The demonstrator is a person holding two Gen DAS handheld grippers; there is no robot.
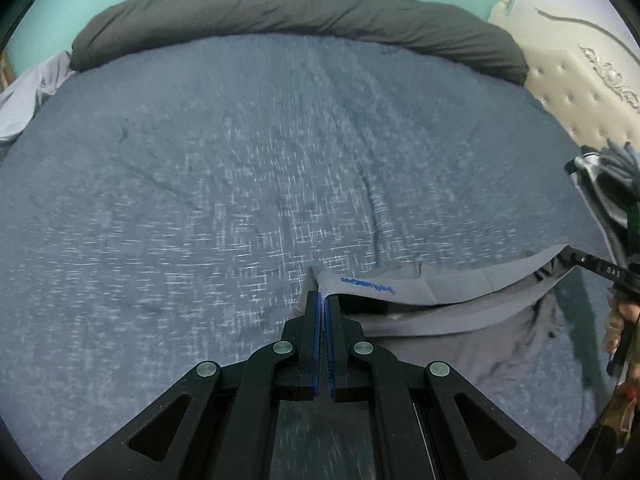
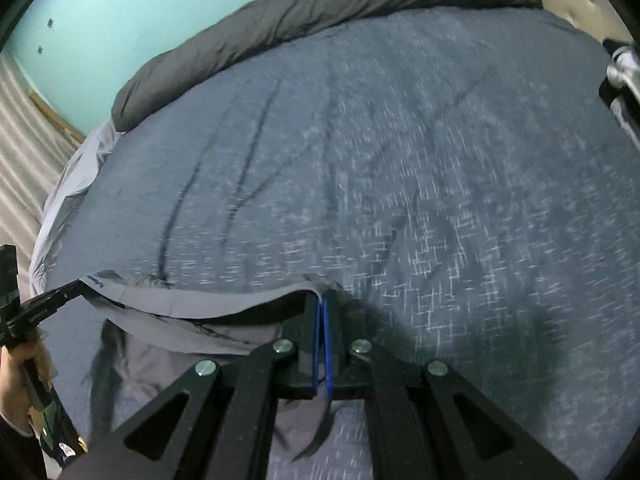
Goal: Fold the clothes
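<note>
1. Wide blue bedspread (image 1: 240,168) filling both views, flat but creased, broad bare stretch ahead of both grippers.
2. Dark grey rolled duvet (image 1: 304,12) lining the far edge of the bed, turquoise wall (image 2: 120,8) right behind it.
3. Cream tufted headboard (image 1: 576,92) closing off the right side in the left wrist view; pale sheet (image 2: 68,192) spilling over the bed's left edge in the right wrist view.
4. Heap of dark striped clothes (image 1: 600,188) parked at the right rim, near the headboard.
5. Grey garment (image 1: 460,320) close in, its upper edge stretched as a band between the two grippers, the rest sagging in folds onto the bedspread below.
6. Left gripper (image 1: 323,300) pinched tight on the band's left corner, blue pads together, blue lettering just beside the tips.
7. Right gripper (image 2: 321,300) clamped on the band's opposite corner, cloth bunched at the tips.
8. A hand (image 2: 18,376) wrapped round the left gripper's handle, low at the frame edge.
</note>
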